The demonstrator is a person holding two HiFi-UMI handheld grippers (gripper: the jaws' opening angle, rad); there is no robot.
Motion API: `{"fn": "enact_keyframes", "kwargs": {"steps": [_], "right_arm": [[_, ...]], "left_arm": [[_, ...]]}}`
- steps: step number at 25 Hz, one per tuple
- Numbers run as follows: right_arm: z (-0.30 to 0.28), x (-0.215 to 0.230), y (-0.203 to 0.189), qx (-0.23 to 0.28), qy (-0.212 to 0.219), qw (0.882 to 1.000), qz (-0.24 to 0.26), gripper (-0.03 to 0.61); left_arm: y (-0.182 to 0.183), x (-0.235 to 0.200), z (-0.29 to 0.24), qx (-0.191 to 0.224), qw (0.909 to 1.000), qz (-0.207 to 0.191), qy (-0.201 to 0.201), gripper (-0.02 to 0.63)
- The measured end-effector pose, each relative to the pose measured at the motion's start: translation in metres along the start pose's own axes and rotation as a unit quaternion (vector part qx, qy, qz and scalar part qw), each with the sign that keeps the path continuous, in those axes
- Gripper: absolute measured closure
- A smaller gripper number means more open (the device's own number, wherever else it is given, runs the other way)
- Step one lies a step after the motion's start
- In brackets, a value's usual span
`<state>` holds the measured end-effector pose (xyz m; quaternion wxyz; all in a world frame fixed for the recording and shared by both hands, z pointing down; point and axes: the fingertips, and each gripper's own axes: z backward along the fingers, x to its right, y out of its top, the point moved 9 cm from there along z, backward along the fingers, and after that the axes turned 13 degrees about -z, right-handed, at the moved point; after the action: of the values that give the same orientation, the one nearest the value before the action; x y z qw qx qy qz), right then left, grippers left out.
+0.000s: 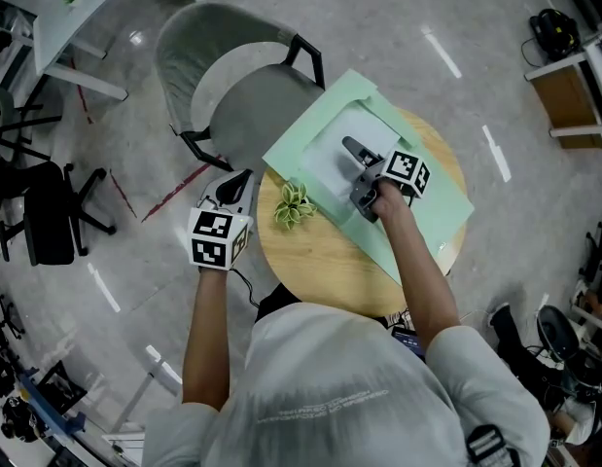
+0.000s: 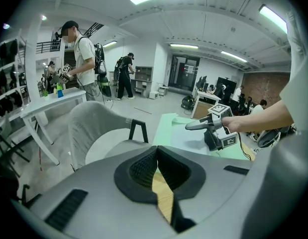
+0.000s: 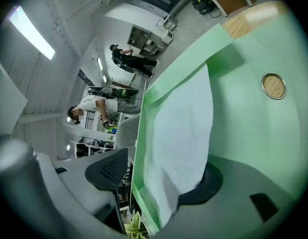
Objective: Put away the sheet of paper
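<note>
A white sheet of paper lies on an open light-green folder on the round wooden table. My right gripper hovers over the sheet with its jaws wide apart. In the right gripper view the paper lies between the jaws and drapes over one pad, while the other pad stands clear of it; the folder spreads beneath. My left gripper hangs off the table's left edge, shut and empty. In its own view the left gripper looks toward the right gripper and the folder.
A small potted plant stands on the table between the two grippers. A grey armchair sits just beyond the table at the far left. Desks, office chairs and people fill the room farther away.
</note>
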<state>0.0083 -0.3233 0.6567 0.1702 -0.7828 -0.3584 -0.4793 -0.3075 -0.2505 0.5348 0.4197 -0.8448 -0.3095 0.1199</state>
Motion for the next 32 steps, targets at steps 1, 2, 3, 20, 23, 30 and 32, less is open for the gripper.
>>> {"fn": "enact_keyframes", "kwargs": {"steps": [1,2,3,20,23,30,32], "right_arm": [[0.004,-0.001,-0.001,0.003,0.002,1.000,-0.003,0.256],[0.007,-0.003,-0.002,0.007,0.004,1.000,-0.007,0.244],[0.011,-0.004,-0.003,0.009,0.006,1.000,-0.012,0.233],[0.056,0.017,-0.005,0.054,-0.032,0.997,-0.050,0.274],[0.062,0.026,-0.005,0.078,-0.042,0.994,-0.071,0.373],[0.055,0.037,-0.008,0.082,-0.073,0.992,-0.066,0.537],[0.050,0.035,-0.006,0.079,-0.075,0.992,-0.060,0.540]], "left_arm": [[0.000,0.000,0.001,0.000,1.0000,0.000,0.000,0.595],[0.000,0.001,0.002,0.000,1.0000,0.001,-0.001,0.595],[0.001,0.001,0.003,0.001,1.0000,0.001,-0.001,0.595],[-0.001,0.009,0.008,0.005,1.0000,0.004,-0.003,0.595],[-0.002,0.010,0.009,0.011,0.9999,0.007,-0.007,0.595],[-0.009,0.007,0.012,0.005,0.9999,0.011,-0.003,0.595],[-0.011,0.005,0.013,0.004,0.9999,0.011,0.000,0.595]]}}
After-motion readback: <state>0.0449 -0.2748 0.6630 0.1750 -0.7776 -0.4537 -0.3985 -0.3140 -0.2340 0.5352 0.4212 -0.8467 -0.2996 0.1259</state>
